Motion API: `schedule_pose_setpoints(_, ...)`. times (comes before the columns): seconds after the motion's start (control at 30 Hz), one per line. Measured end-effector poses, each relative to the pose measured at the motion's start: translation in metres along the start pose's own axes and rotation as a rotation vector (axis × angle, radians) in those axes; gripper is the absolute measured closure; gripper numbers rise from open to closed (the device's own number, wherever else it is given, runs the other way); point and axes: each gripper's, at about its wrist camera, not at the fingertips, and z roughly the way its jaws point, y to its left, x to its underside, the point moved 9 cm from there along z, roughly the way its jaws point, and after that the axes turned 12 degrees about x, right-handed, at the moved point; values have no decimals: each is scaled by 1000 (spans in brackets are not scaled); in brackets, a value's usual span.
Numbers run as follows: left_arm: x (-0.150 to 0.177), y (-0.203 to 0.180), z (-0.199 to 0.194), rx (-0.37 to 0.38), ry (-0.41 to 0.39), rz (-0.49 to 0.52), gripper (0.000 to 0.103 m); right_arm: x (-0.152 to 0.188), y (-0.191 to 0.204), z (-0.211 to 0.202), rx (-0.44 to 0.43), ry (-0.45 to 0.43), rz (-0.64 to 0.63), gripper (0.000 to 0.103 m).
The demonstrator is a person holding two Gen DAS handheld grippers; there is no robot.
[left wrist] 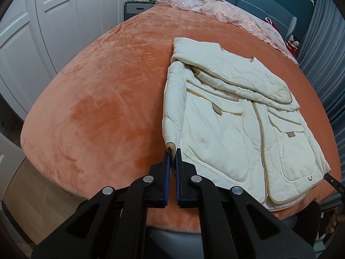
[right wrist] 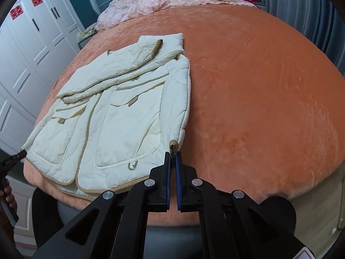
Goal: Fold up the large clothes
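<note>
Left claw (left wrist: 172, 151) is clamped on a tan-trimmed sleeve cuff (left wrist: 170, 146). Right claw (right wrist: 172, 154) pinches a cuff (right wrist: 173, 145) too. Beyond each, the cream quilted jacket (left wrist: 232, 116) lies flat on an orange bedspread (left wrist: 97, 99); pink bedding (left wrist: 207, 4) lies farthest.
</note>
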Motion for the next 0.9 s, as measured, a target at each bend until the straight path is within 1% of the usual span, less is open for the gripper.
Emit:
schedule_pose_setpoints(0.1, 32, -2, -26, -1, 53, 47, 100, 34, -2, -24, 0, 50, -97, 100)
schedule_pose_setpoints(0.23, 87, -2, -68, -25, 166, 120, 100, 95, -10, -61, 5, 160, -224, 100)
schedule_pose_setpoints(0.3, 111, 0, -91, -32, 206, 110, 100, 120, -17, -81, -4, 216, -237, 100)
schedule_pose_setpoints(0.33, 120, 1, -102, -31, 215, 97, 100, 128, -20, -90, -9, 233, -231, 100)
schedule_pose_setpoints(0.4, 125, -1, -121, -28, 200, 69, 100, 133, -23, -105, -20, 241, -197, 100)
schedule_pose_setpoints(0.47, 112, -7, -133, -3, 151, 37, 100, 117, -23, -116, -29, 197, -158, 100)
schedule_pose_setpoints(0.5, 101, -11, -137, 3, 116, 38, 100, 101, -22, -121, -34, 154, -138, 100)
schedule_pose_setpoints(0.57, 71, -22, -139, 15, 42, 72, 100, 66, -18, -127, -48, 60, -102, 100)
schedule_pose_setpoints(0.63, 41, -30, -137, 25, -34, 94, 100, 22, -15, -128, -66, -41, -54, 100)
schedule_pose_setpoints(0.7, 4, -37, -129, 20, -124, 109, 100, -20, -12, -126, -77, -140, -1, 100)
schedule_pose_setpoints(0.77, -30, -41, -119, 20, -196, 106, 100, -59, -12, -117, -79, -229, 47, 100)
schedule_pose_setpoints(0.83, -62, -41, -100, 8, -248, 97, 100, -94, -11, -100, -65, -291, 99, 102)
schedule_pose_setpoints(0.9, -87, -41, -78, -24, -277, 95, 99, -121, -13, -78, -31, -333, 143, 103)
